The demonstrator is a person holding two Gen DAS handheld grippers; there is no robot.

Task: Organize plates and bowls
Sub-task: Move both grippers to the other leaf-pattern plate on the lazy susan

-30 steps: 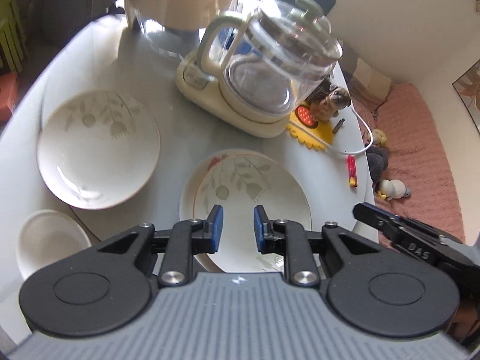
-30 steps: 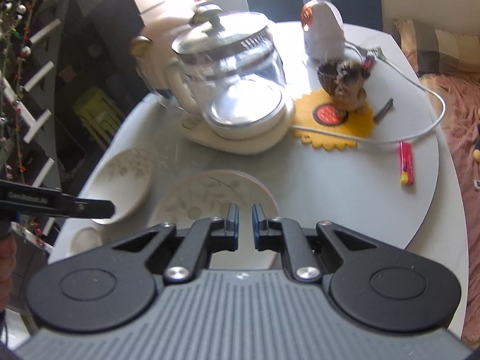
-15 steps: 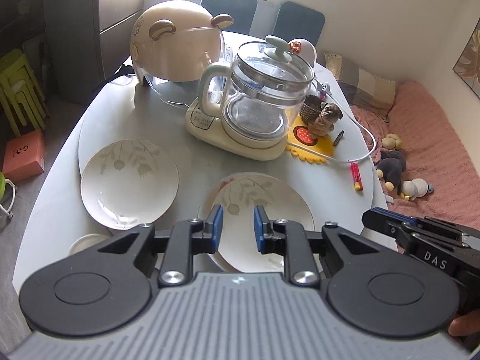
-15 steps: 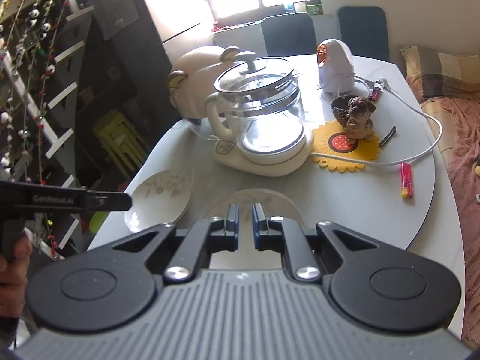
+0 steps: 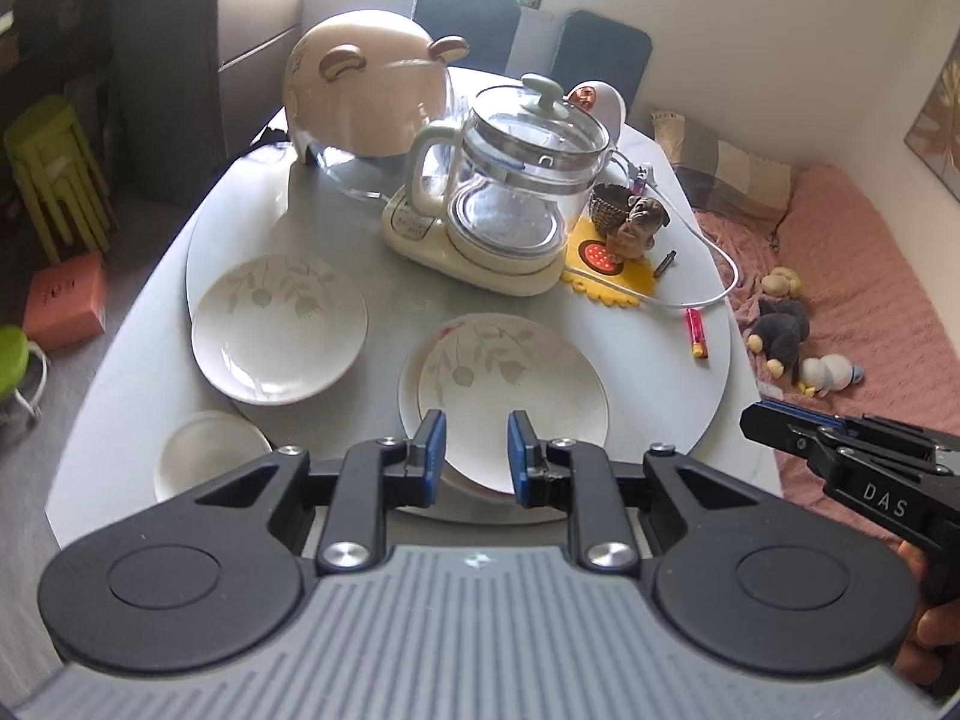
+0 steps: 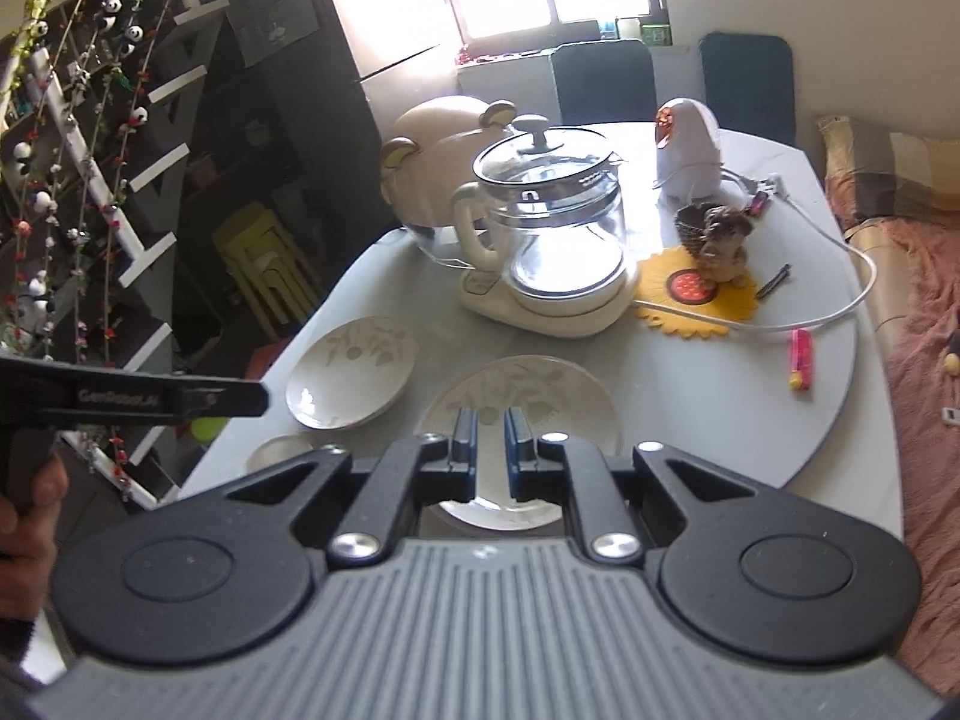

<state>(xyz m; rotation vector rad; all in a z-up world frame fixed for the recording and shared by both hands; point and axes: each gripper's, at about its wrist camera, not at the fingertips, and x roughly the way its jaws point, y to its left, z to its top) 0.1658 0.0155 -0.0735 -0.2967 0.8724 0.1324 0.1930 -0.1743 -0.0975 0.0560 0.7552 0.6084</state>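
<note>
Two leaf-patterned plates (image 5: 510, 384) lie stacked flat, sprigs pointing toward kettle (image 5: 516, 180).

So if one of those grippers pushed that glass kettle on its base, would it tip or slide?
The glass kettle looks tall and rounded above a wider cream base, so a high push might lift or tip it off. It appears empty, so probably light. The table looks glossy, so a low push would likely slide the base instead.

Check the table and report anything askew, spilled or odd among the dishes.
Nothing is spilled or broken. One oddity: the top leaf-pattern plate sits off-centre on the plate beneath, whose rim shows along its left edge. The second leaf-pattern plate and the small white dish lie flat, apart from it.
</note>
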